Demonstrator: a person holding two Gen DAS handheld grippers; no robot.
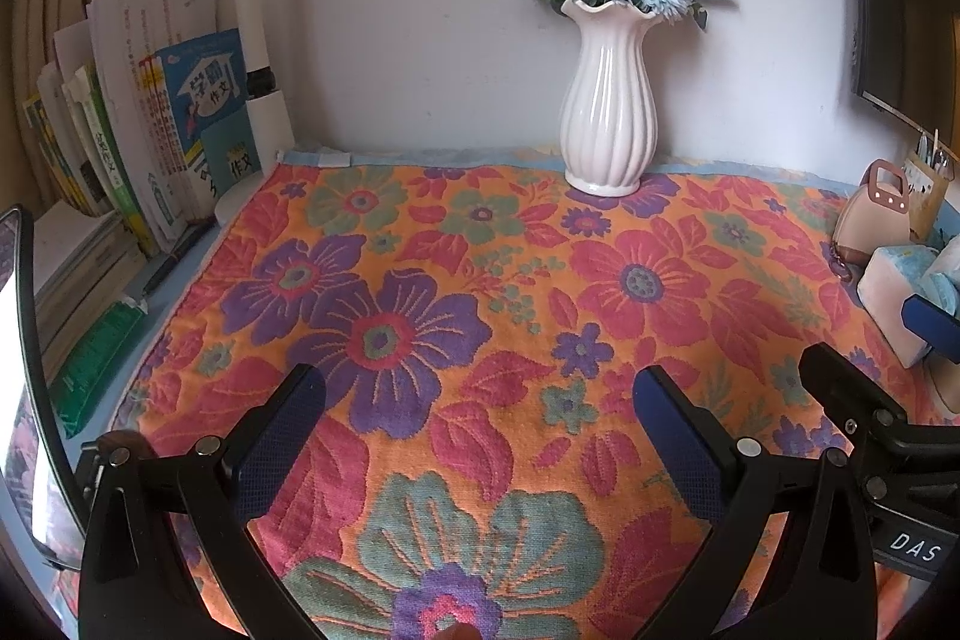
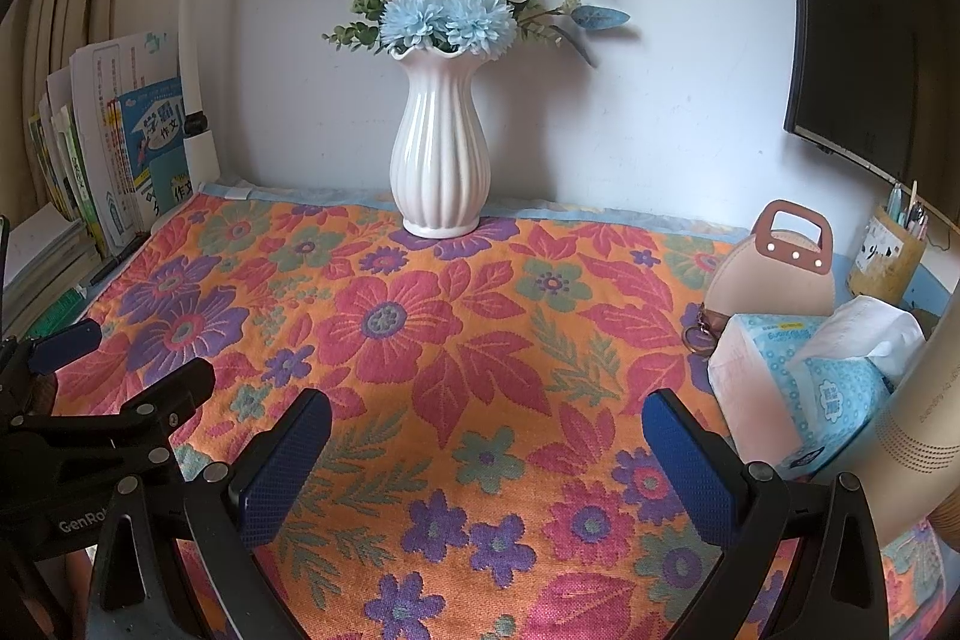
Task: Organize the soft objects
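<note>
Both grippers hover side by side above the floral towel (image 1: 480, 280), which lies spread flat over the desk. The left gripper (image 1: 480, 436) has its jaws wide apart with nothing between them; the right gripper (image 2: 486, 466) is in the same condition, jaws apart and empty.

The towel is judged to be the soft object to be organized, and the step in hand appears to be the first grasp for a fold. The cloth extends ahead of and beneath both sets of jaws, and its near edge lies below the frame in both views.

A good grasp takes one near corner per gripper, pinching a single layer at matching positions so the fold runs straight.

The white ribbed vase (image 2: 440, 148) stands on the towel's far edge, ahead of the jaws. Any pull on the cloth could tip it, so the lift should be slow. The tissue pack (image 2: 804, 388) sits just right of the right jaws and needs clearance.
</note>
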